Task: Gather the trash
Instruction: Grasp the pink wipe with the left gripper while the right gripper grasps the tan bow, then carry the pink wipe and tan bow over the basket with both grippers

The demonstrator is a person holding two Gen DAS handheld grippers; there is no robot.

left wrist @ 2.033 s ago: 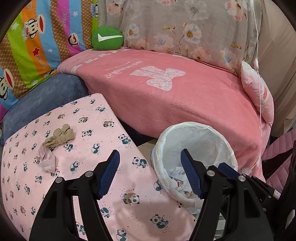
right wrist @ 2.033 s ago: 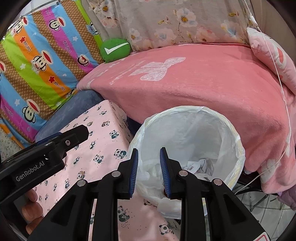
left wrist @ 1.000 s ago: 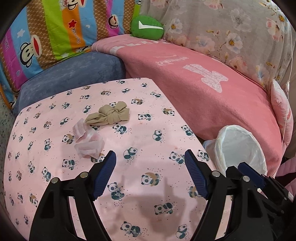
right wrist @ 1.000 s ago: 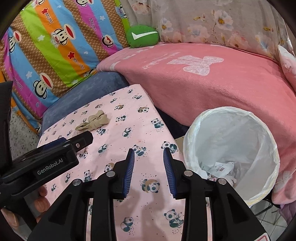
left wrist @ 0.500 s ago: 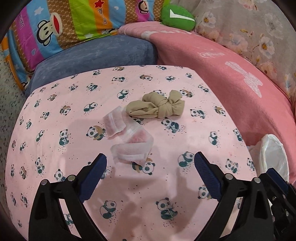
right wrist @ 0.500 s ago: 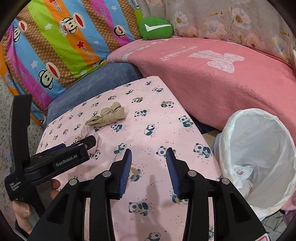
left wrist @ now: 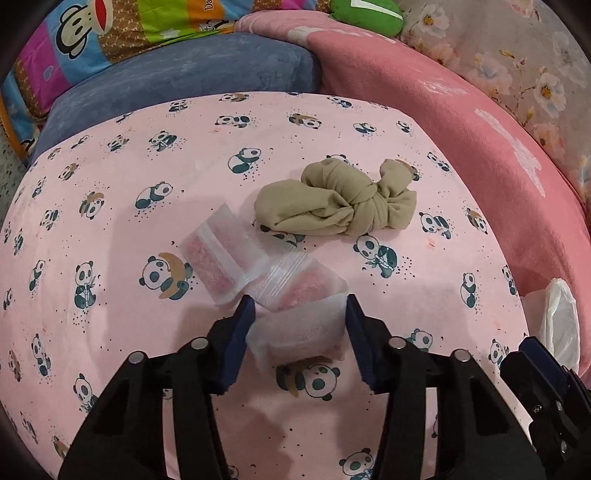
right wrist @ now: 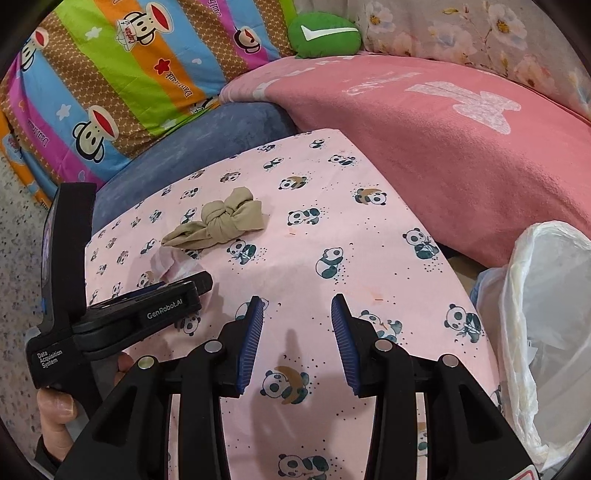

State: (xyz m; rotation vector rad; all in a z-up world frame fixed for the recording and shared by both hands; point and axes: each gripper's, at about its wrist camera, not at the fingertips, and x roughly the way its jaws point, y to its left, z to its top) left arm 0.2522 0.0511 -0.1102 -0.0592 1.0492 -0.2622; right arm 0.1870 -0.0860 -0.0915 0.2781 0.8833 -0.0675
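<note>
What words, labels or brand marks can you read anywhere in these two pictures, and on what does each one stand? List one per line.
"GenRobot.AI": on the side of the left gripper, right wrist view.
"Data Acquisition System": on the same gripper's black body, lower down.
"Captain": on a cartoon monkey's hat on the striped cushion.
Script lettering on the cushion's stripes: upside down, not surely readable.
White lettering on the pink blanket: too faint to read.
White tick mark, no words: on the green pillow.
</note>
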